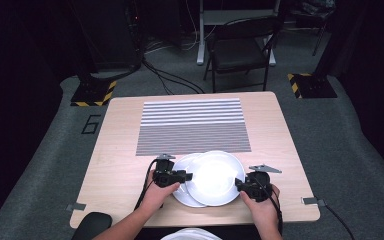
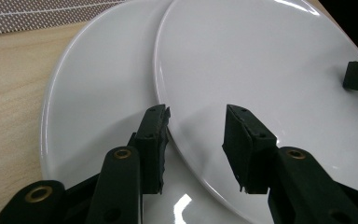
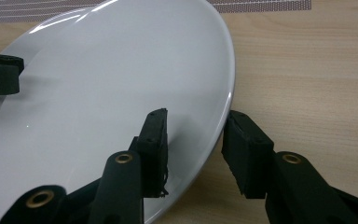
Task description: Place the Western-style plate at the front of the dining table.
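Two white plates sat at the near edge of the wooden counter (image 1: 125,165), just below a striped mat (image 1: 192,126). The upper plate (image 1: 214,177) overlapped the lower plate (image 1: 184,195) and hung tilted between both tools. The left tool (image 1: 187,176) pinched its left rim — the right tool (image 1: 239,183) was clamped on the opposite rim, one jaw over it, one under.

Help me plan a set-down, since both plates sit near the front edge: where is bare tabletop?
Bare wood flanks the striped mat on its left and right, up to the table edges. A narrower strip runs behind the mat. The front middle is crowded: the upper plate overlaps the lower plate, with the left gripper and right gripper at its rims.
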Motion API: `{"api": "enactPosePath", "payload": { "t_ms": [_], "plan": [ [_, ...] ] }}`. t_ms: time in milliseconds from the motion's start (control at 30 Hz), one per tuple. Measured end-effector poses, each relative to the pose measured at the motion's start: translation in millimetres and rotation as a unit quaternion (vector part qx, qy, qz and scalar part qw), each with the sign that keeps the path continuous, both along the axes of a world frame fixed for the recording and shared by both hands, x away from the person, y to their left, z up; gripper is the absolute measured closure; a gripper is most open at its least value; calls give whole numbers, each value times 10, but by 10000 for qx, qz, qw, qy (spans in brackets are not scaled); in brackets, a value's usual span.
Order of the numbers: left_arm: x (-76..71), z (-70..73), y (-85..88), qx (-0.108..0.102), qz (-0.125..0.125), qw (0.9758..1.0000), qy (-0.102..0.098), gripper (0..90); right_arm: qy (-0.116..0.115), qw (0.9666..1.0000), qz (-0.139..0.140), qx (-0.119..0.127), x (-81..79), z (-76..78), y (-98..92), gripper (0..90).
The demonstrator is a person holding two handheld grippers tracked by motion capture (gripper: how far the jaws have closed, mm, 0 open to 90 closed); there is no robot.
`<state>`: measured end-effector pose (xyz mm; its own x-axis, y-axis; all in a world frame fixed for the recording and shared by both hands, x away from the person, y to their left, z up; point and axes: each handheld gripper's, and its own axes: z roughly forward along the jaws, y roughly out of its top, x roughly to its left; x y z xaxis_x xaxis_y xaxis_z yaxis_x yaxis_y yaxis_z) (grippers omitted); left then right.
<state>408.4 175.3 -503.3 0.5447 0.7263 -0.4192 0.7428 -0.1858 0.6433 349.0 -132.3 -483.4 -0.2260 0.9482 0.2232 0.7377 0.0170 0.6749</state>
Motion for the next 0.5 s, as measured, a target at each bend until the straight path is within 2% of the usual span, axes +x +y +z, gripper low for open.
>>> {"api": "enactPosePath", "payload": {
  "t_ms": [167, 233, 300, 400, 500],
  "plan": [
    [-5, -10, -4, 57, 5, 10000, 1, 585, 13, 10000, -48, 42, 1, -16, -2, 603],
    [-4, -9, -4, 35, 2, 10000, 8, 586, 20, 10000, -32, 41, 2, -20, -12, 602],
    [-8, -13, -14, -74, -39, 9999, 102, 586, 44, 10000, -60, 59, 8, -35, -19, 598],
    [-31, -16, -39, -36, -61, 10000, 59, 573, 113, 9997, -93, 193, 20, -62, -45, 597],
    [-56, -13, -58, 7, -79, 10000, 22, 573, 99, 9997, -100, 193, 16, -66, -42, 595]
  ]
}}
